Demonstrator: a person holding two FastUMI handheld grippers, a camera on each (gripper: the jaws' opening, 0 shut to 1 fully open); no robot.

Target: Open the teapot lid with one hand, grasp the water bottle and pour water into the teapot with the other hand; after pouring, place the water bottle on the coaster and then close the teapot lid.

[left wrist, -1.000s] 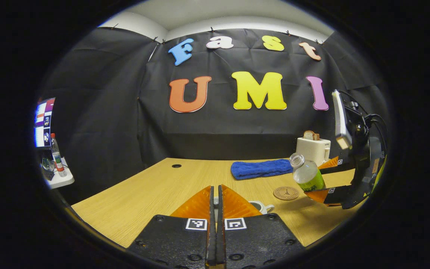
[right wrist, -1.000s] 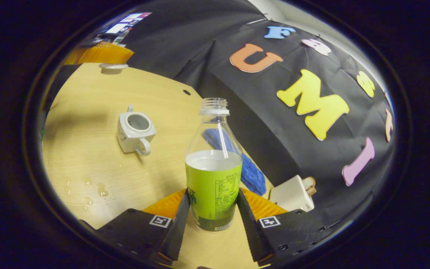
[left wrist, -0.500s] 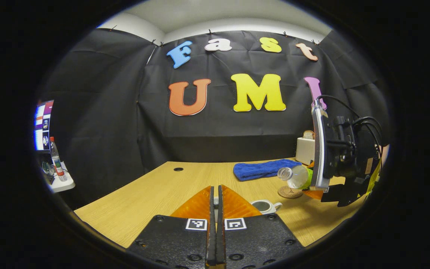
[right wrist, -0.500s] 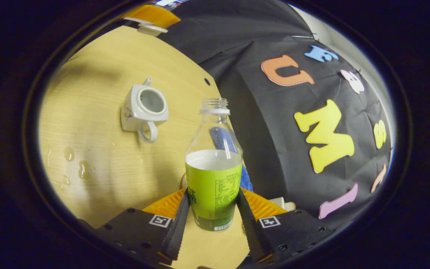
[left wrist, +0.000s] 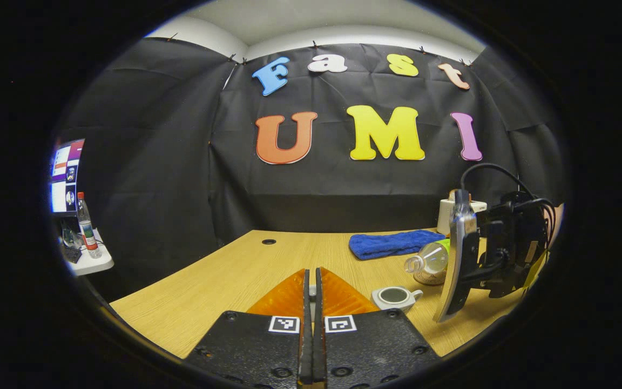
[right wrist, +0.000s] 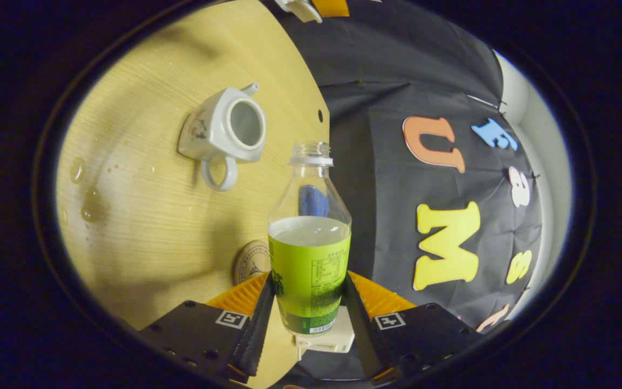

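While the right tool [right wrist: 308, 302] clamps the tilted water bottle [right wrist: 309, 259] near the open teapot [right wrist: 224, 132], the left tool [left wrist: 312, 302] pinches the lid

light: bright overhead | shadows: soft on table [left wrist: 224, 275] | edges: fisheye-bent | focus: sharp

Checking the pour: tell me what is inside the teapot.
The teapot stands lidless on the table. Its open mouth shows only a shadowed grey interior; any water inside cannot be made out. No stream leaves the tilted water bottle.
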